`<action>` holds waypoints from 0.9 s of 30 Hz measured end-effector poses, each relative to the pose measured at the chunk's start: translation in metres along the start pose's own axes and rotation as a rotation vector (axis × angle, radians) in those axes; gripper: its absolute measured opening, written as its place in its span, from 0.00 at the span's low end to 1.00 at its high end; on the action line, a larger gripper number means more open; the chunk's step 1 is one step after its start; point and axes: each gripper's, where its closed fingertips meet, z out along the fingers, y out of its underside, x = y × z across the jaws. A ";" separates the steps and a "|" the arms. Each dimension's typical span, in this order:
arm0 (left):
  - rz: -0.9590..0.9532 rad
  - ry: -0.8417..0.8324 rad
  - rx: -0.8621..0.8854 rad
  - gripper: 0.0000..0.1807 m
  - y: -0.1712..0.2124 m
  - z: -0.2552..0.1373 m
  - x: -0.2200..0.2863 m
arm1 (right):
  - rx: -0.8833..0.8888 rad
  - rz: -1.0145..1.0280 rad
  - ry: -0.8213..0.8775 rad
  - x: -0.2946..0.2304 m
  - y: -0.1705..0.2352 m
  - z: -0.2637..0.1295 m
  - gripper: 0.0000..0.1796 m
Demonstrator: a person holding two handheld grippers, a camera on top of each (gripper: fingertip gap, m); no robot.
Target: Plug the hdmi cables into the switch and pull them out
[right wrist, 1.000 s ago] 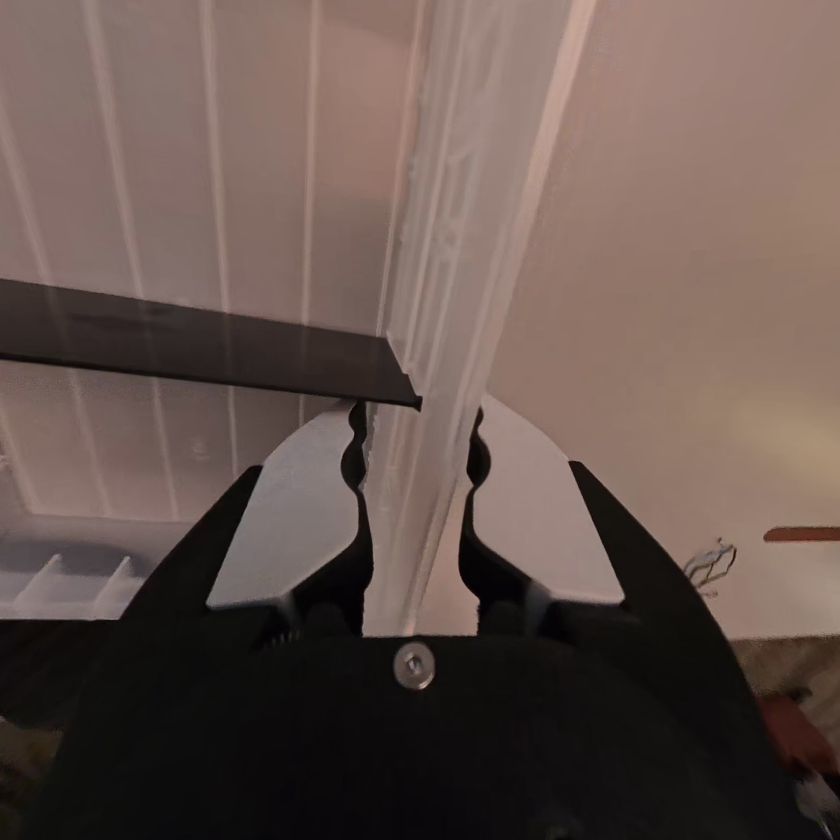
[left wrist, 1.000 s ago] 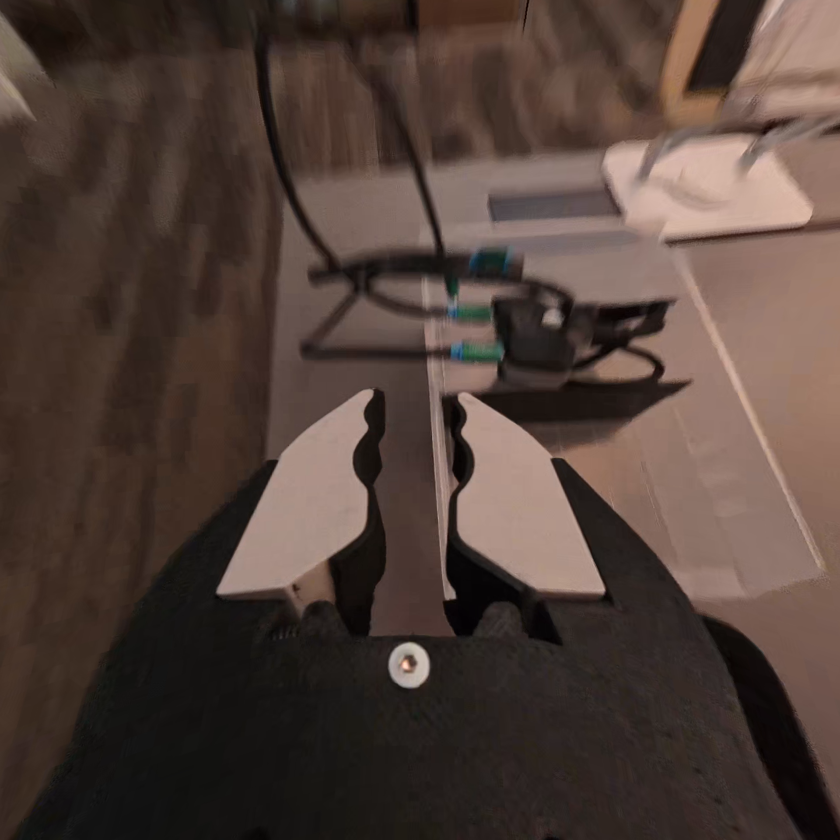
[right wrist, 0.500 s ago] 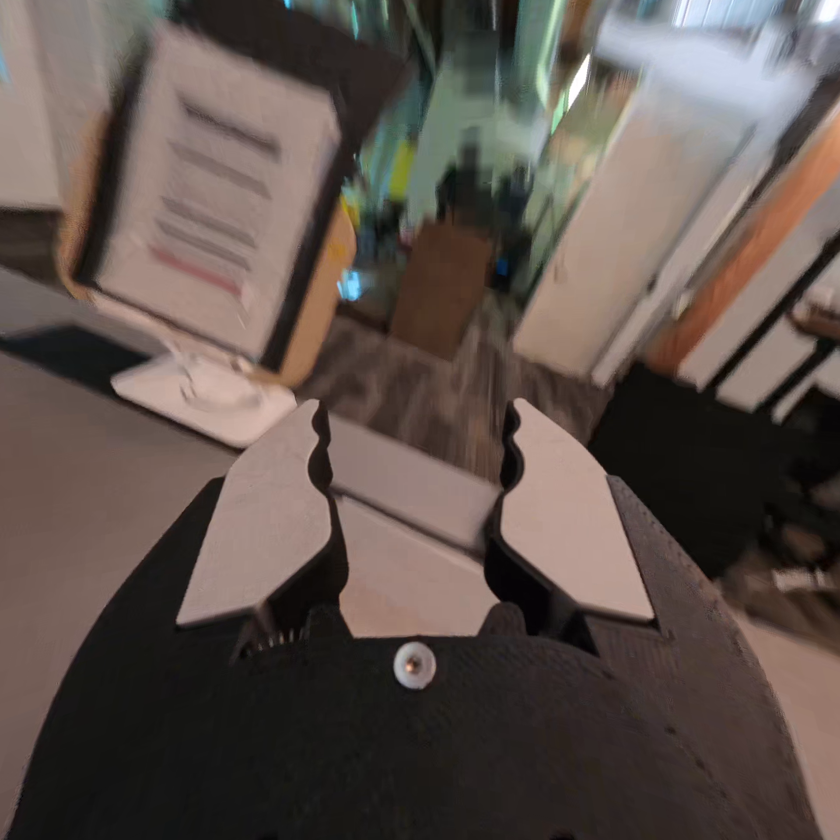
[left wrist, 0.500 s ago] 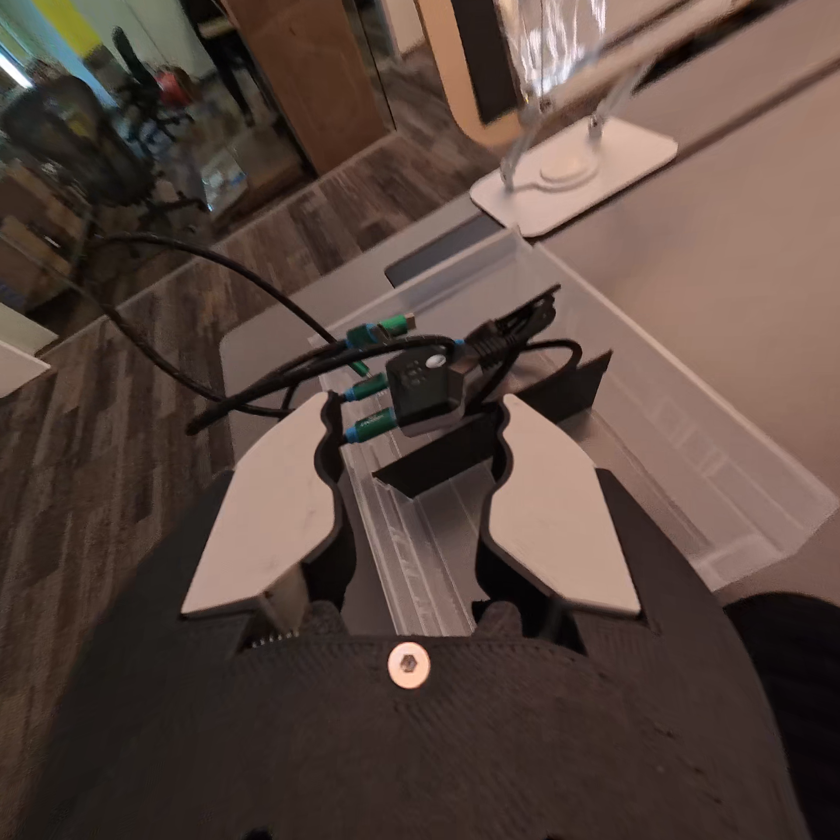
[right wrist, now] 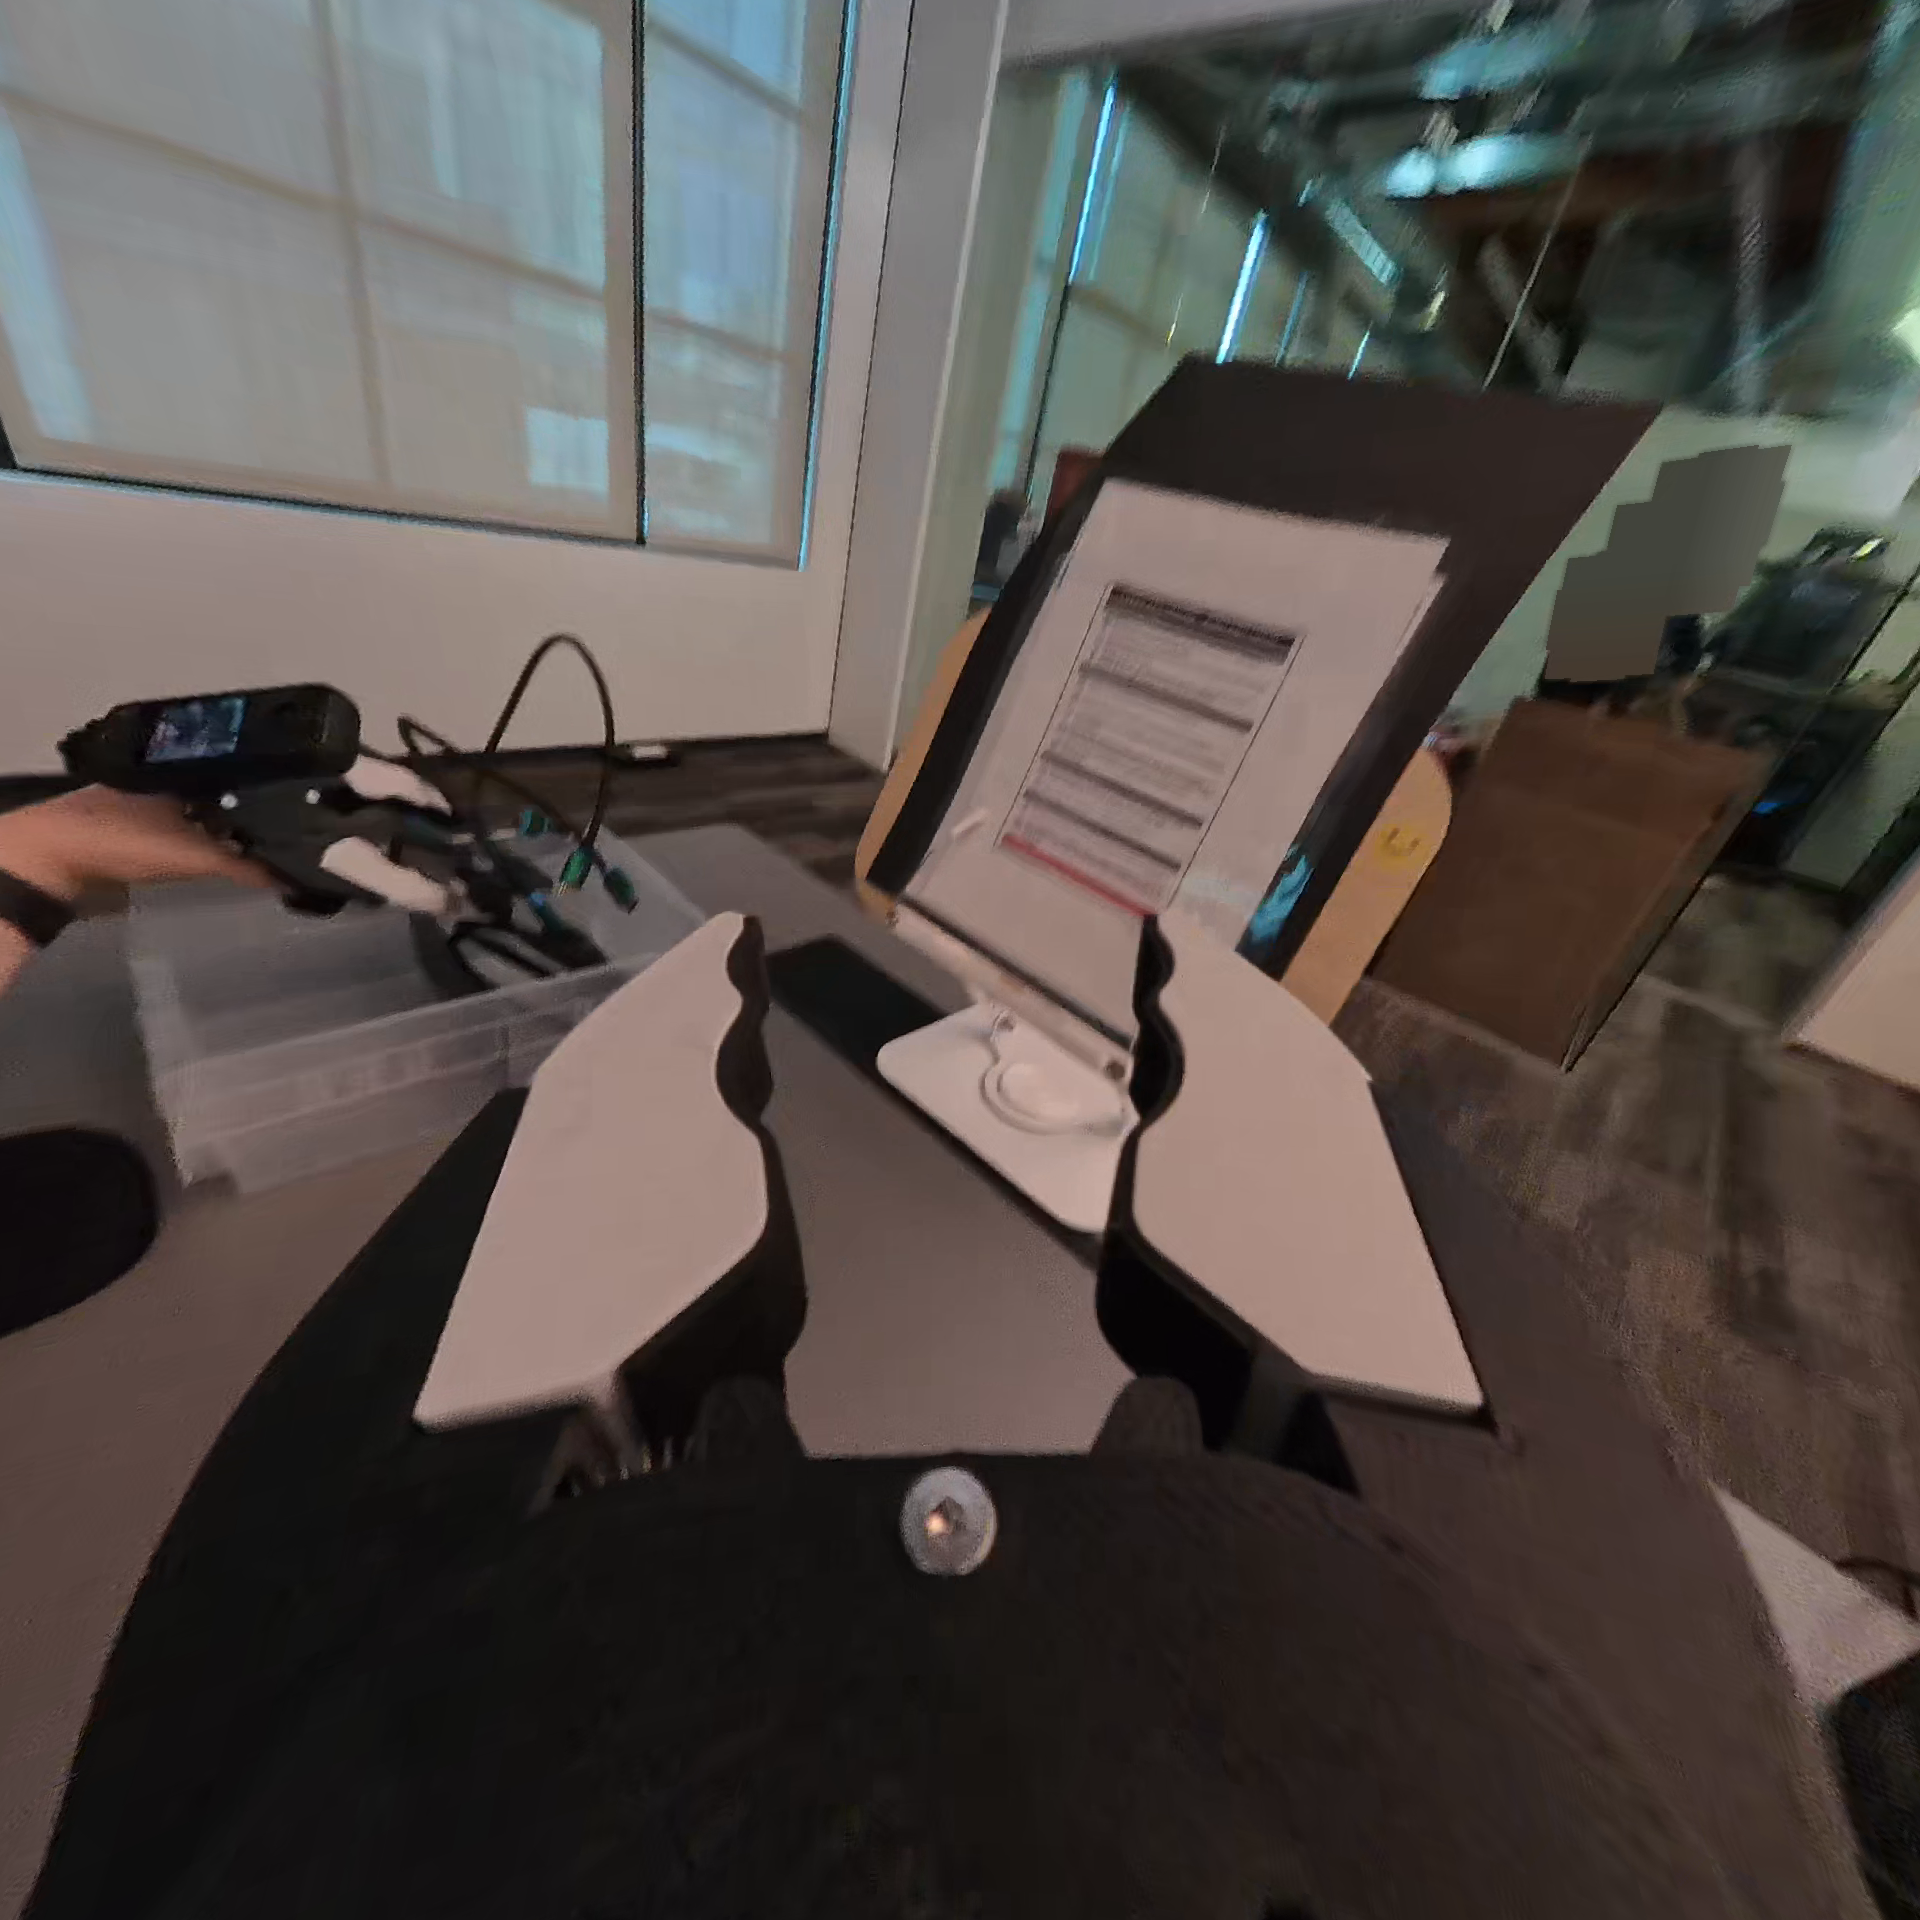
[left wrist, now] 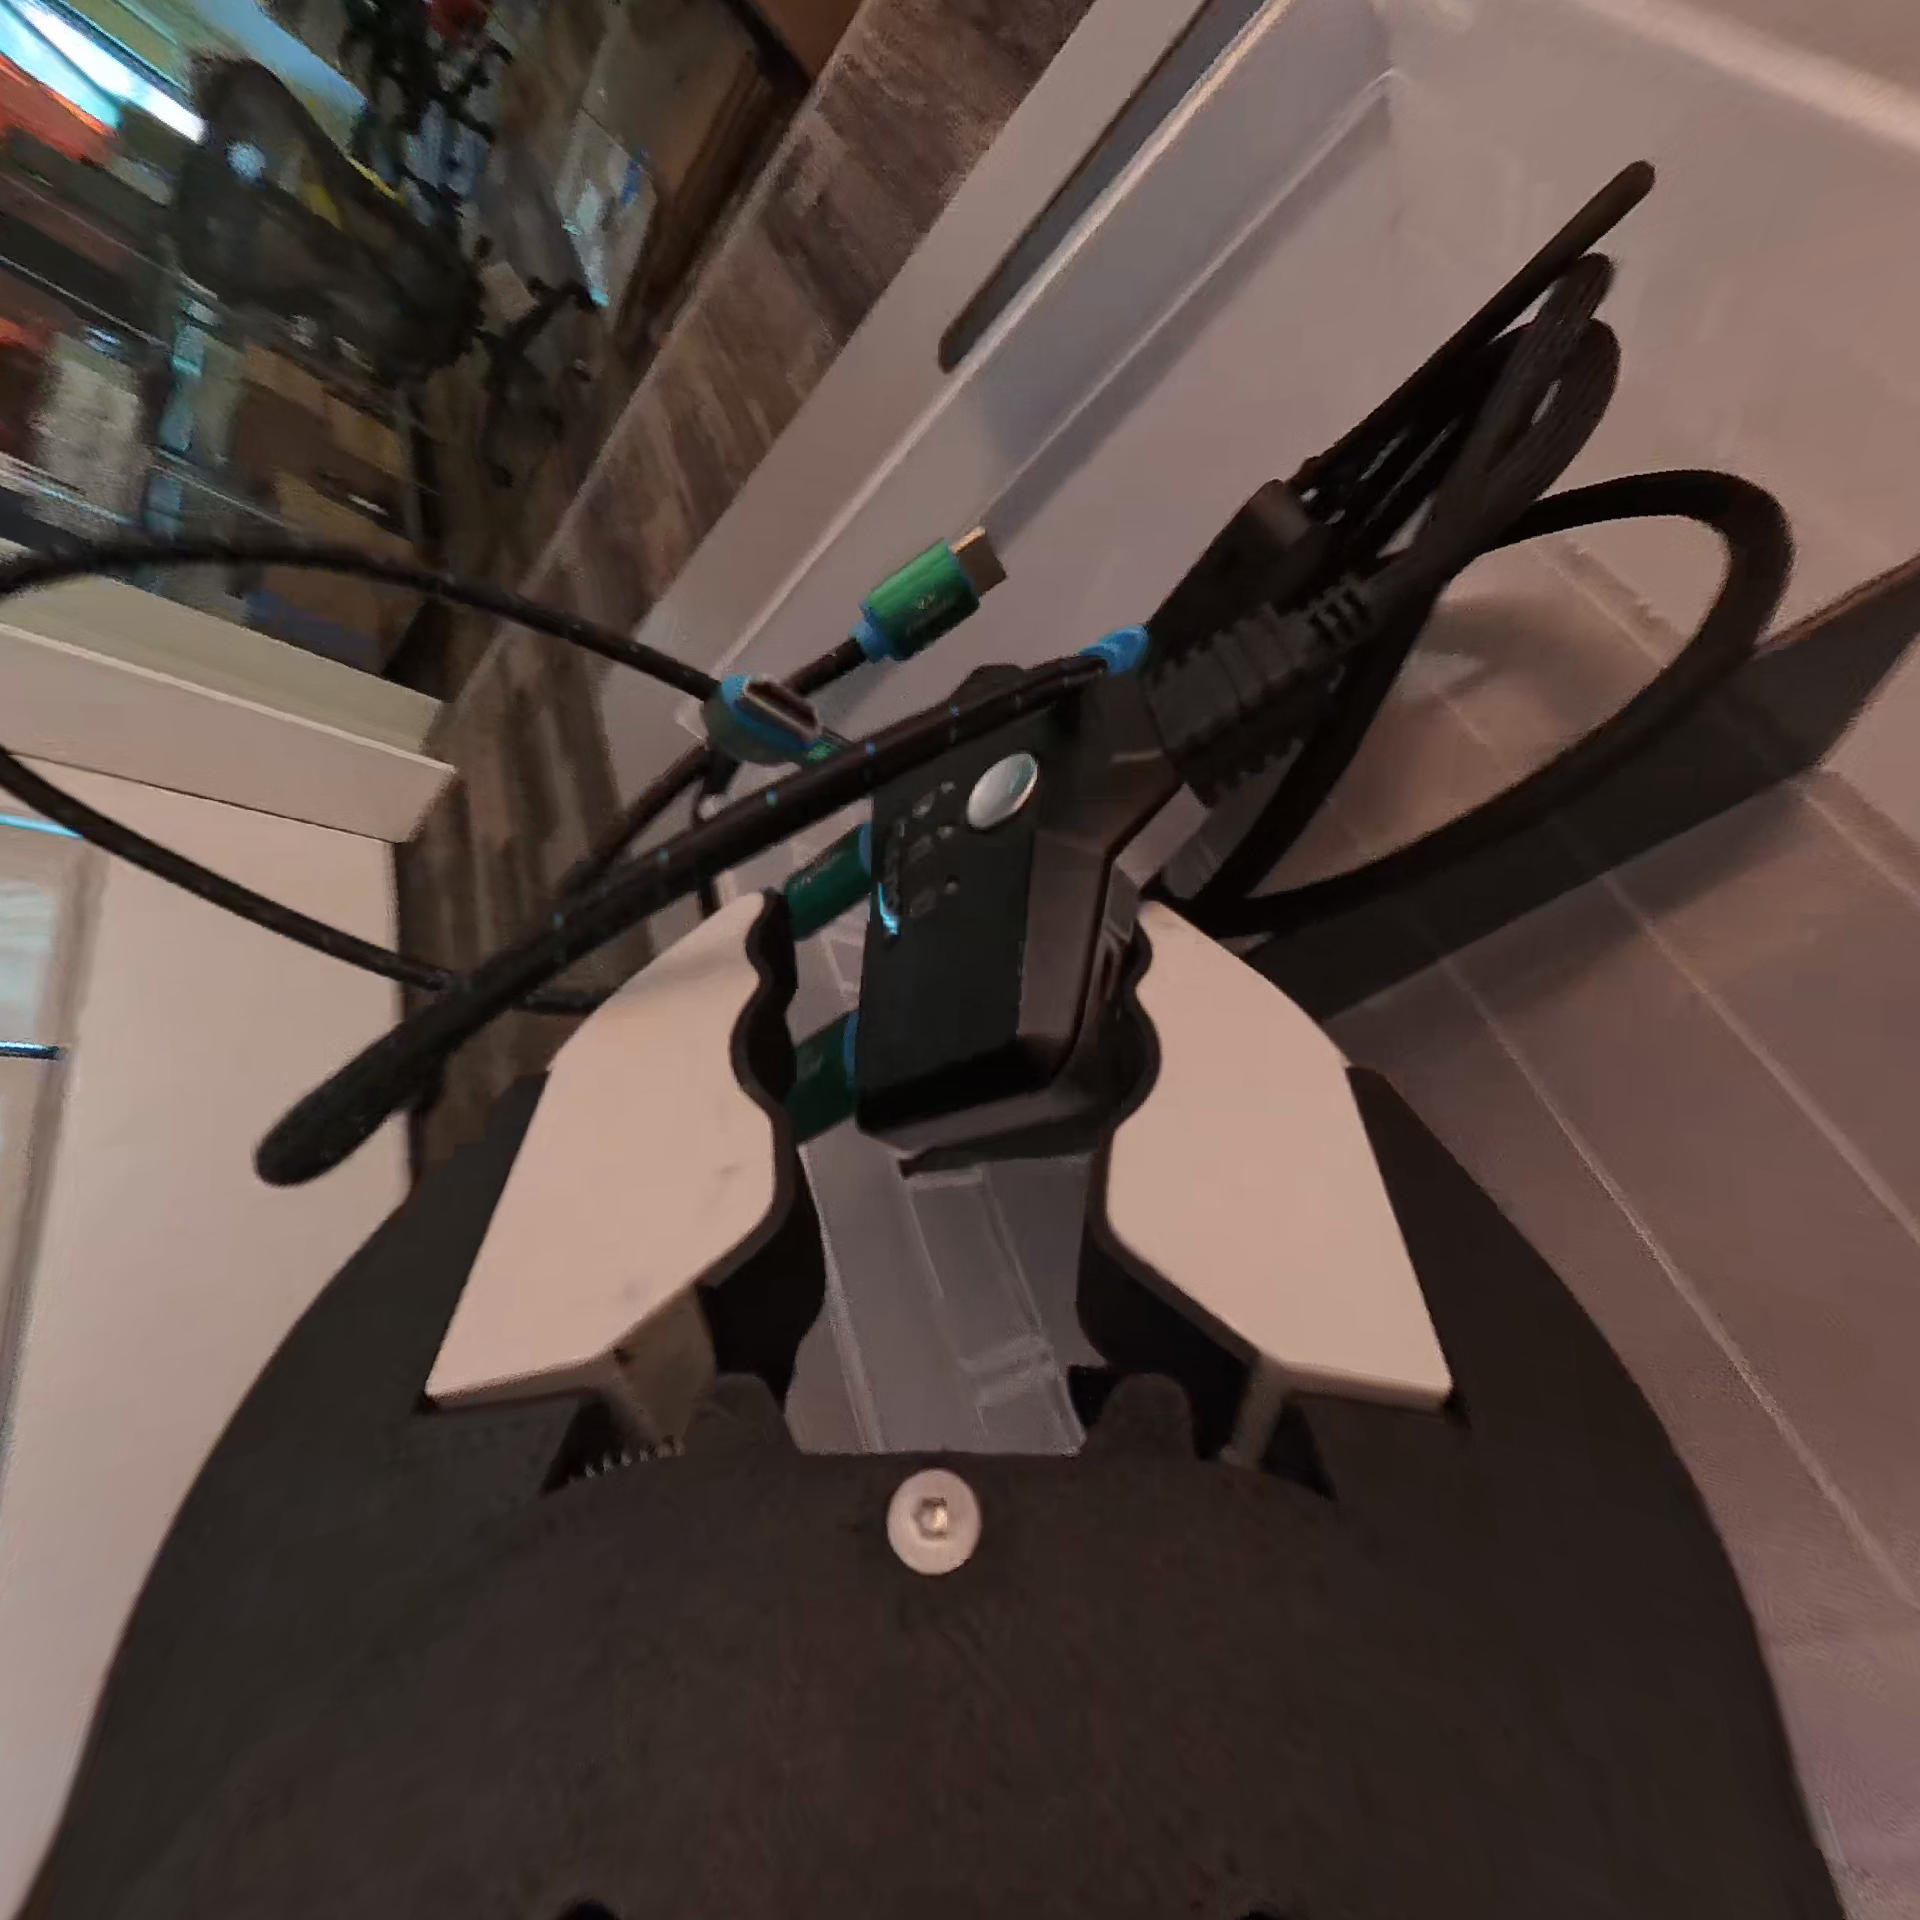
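Observation:
In the left wrist view the black hdmi switch rests on a black holder inside a clear plastic bin. My left gripper is open, with one finger on each side of the switch. Two green-and-blue plugs sit in the switch's left side. Two more green plugs hang loose above it. Black cables lead off its right end. My right gripper is open and empty above the grey table. Its view shows the left gripper, held by a hand, over the bin.
A framed sheet on a white stand stands on the table ahead of the right gripper, next to a dark slot in the tabletop. A brown box stands on the floor beyond. Braided cables trail left off the table.
My left gripper has moved forward and rolled, so the switch now sits between its fingers. My right gripper has swung down from the ceiling to face the table and has opened wider.

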 end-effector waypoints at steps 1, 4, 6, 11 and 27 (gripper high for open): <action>0.044 -0.023 0.005 0.30 -0.002 0.003 0.002 | -0.035 0.000 0.000 0.001 0.007 0.001 0.38; 0.198 -0.124 -0.010 0.22 -0.004 0.012 0.002 | -0.102 -0.039 0.061 0.015 0.023 0.001 0.38; 0.279 -0.192 0.006 0.19 -0.007 0.013 -0.001 | -0.143 -0.044 0.079 0.019 0.031 0.000 0.38; 0.385 -0.210 -0.035 0.16 -0.011 0.005 0.001 | -0.110 -0.032 0.035 0.011 0.025 -0.002 0.37; 0.342 -0.096 -0.152 0.15 -0.034 -0.047 0.002 | -0.125 -0.049 0.031 0.012 0.032 0.001 0.36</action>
